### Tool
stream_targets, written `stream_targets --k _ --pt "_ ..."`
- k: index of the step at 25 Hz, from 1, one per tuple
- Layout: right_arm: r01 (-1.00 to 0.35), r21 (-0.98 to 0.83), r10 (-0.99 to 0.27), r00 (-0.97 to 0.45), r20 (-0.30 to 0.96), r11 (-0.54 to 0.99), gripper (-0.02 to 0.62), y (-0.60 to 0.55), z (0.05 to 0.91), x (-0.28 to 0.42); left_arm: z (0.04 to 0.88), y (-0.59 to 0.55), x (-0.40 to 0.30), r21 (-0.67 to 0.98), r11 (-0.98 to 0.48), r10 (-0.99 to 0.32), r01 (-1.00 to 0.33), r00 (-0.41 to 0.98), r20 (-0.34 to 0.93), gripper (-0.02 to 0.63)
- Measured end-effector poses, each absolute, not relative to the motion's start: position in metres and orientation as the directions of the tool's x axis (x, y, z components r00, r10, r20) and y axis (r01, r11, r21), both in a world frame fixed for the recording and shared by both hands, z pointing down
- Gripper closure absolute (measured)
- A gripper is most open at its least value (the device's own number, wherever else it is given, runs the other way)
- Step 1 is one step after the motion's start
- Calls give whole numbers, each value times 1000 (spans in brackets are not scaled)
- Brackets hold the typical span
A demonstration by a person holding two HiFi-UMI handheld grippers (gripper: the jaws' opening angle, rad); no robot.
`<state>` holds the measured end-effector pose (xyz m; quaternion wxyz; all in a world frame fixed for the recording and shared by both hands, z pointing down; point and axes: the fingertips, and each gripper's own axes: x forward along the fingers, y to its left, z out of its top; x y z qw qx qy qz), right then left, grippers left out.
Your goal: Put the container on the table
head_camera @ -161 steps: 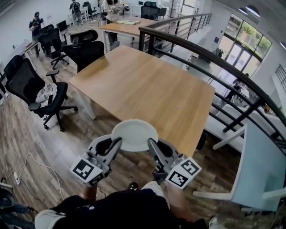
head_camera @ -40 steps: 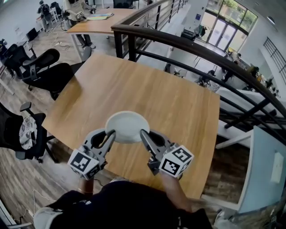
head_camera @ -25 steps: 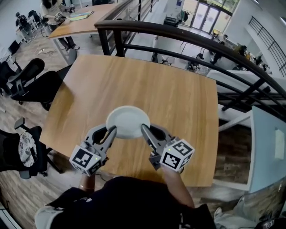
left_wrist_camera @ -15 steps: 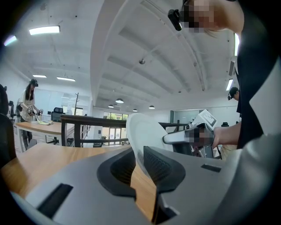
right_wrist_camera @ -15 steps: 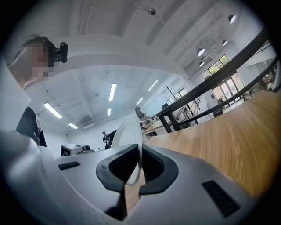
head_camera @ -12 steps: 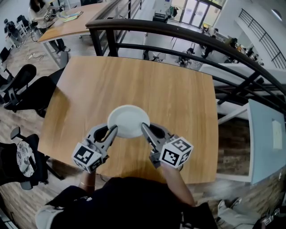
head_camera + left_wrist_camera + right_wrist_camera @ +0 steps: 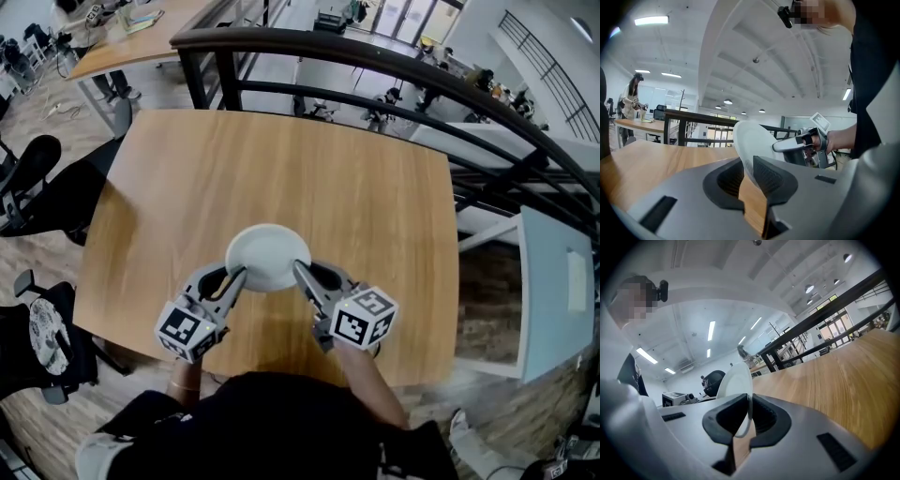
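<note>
Since the frame a second back, the white container (image 7: 267,256) and both grippers have come lower over the table (image 7: 375,187), whose wood now fills more of the head view. That container, a shallow round dish, sits between the two grippers over the near half of the table. On its left side, the left gripper (image 7: 241,274) is clenched on the rim, and its own view shows the thin edge pinched between the dark pads. On the opposite rim, the right gripper (image 7: 299,270) is clenched likewise, the edge squeezed between its pads. Each gripper angles inward and forward, so the dish spans the gap between them. Whether its underside touches the wood cannot be told. Counted: one container, two grippers, and one table beneath them, with a dark railing (image 7: 281,37) just beyond its far edge.
</note>
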<state>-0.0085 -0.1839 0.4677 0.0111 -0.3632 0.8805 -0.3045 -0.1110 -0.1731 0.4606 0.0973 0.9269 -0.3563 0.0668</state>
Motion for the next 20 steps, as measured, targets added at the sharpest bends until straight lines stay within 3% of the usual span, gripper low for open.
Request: stream_targets --k 20 --pt "-701 -571 -645 -679 351 427 572 -203 540 -4 532 -192 -104 207 -736 -572 -644 756 317 546"
